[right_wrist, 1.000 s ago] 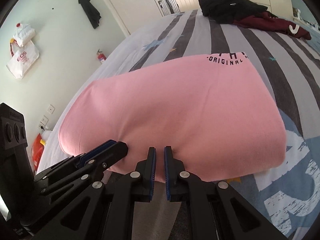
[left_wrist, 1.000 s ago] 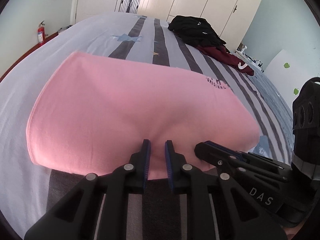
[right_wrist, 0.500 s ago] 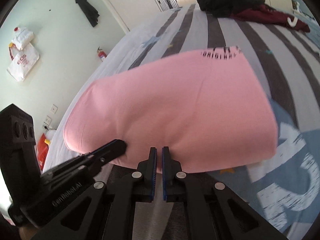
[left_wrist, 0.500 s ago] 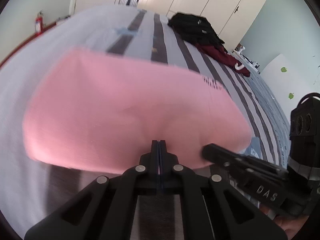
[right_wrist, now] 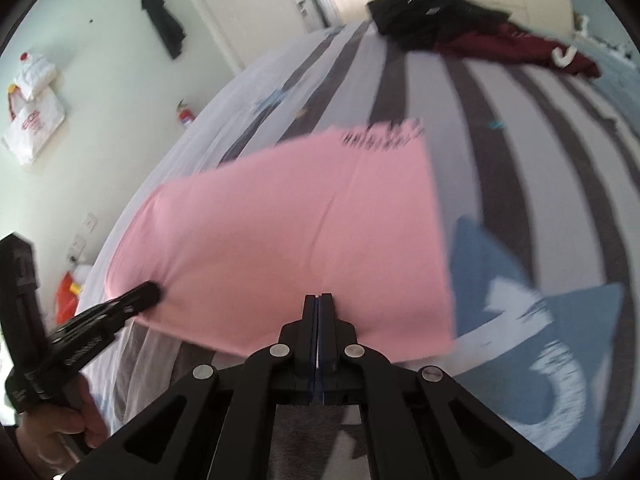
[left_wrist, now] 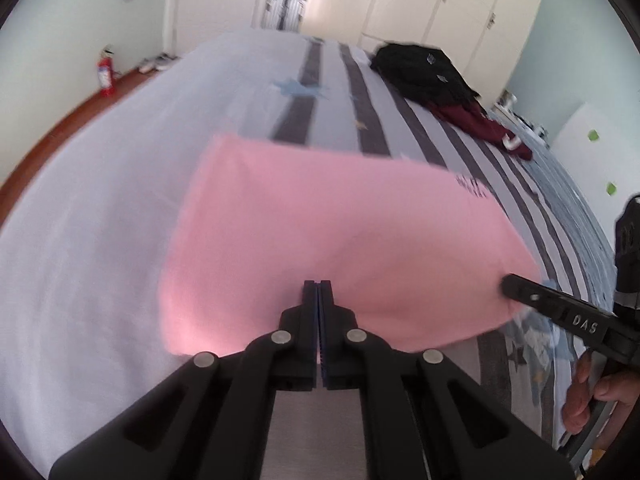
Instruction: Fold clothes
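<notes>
Most of both views is filled by the striped bed [left_wrist: 120, 184]; on it lies the pink garment [left_wrist: 320, 232], folded flat, its near edge raised; far behind it sits a pile of black clothes [left_wrist: 424, 68] with a dark red garment [left_wrist: 480, 124] beside it; the left claw [left_wrist: 319, 286] is clenched on the pink near edge, pointing forward and level; the right claw [right_wrist: 319, 300] is clenched on the same edge further right; a hand [left_wrist: 596, 400] grips the right tool's handle from below.

Folded pink garment [left_wrist: 340, 240] with black lettering, near edge raised off striped bed [left_wrist: 120, 200]
</notes>
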`<state>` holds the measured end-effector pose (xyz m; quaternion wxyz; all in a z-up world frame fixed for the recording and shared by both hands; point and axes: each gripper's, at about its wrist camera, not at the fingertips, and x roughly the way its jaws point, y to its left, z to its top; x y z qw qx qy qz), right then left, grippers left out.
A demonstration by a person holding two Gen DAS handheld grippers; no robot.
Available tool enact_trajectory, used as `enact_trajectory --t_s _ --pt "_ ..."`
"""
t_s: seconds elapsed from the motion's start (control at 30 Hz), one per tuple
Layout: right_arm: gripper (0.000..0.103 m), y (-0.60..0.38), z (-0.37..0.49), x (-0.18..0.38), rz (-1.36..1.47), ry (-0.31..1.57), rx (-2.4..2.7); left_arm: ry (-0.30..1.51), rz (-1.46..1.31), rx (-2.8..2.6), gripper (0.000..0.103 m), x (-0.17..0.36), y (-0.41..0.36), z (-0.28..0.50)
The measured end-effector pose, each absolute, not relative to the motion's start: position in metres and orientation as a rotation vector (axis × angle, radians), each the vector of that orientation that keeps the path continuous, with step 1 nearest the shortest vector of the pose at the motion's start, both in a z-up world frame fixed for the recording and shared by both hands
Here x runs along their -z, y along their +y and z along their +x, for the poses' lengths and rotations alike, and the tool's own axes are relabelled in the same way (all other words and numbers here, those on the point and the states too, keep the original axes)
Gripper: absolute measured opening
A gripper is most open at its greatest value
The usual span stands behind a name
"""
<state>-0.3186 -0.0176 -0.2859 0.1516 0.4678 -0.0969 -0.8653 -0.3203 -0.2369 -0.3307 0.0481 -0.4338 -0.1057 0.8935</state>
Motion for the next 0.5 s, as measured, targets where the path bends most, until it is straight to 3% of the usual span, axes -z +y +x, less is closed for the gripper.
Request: enact_trajectory --t_s 0.27,0.5 --pt "0.0 0.005 -0.322 0.312 1.381 -0.274 2.507 -0.329 -1.334 -2.769 0.002 0.329 -0.252 -0.32" --pt "0.0 0.008 -0.324 0.301 1.376 -0.255 2.562 -0.367 -1.344 -2.843 0.002 0.313 -0.271 -0.319"
